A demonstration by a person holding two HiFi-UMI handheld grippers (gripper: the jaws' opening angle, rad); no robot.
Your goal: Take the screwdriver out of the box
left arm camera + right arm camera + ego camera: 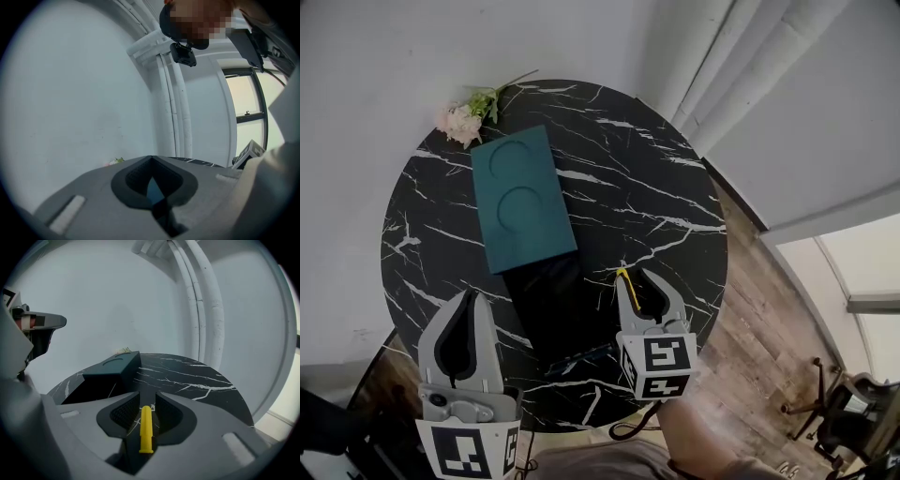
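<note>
Right gripper [146,397]: grips the yellow screwdriver [146,427] between its jaws, with the yellow shaft lying along the jaw line and the tip pointing forward.
Head view: shows the same gripper [639,286] over the round black marble table [656,187], with the screwdriver [627,284] outside the box [522,197], just right of its dark open near end.
Contact between the screwdriver and the tabletop: cannot tell.
Box: teal top with two round recesses toward the far side, dark open section toward the person.
In the right gripper view the box [112,369] lies ahead and left of the jaws.
Left gripper [151,159]: jaws together at the tips, nothing held.
Sits at the near left edge of the table [472,298], apart from the box.
Pink flower [461,120]: lies at the far table edge, just beyond the box.
</note>
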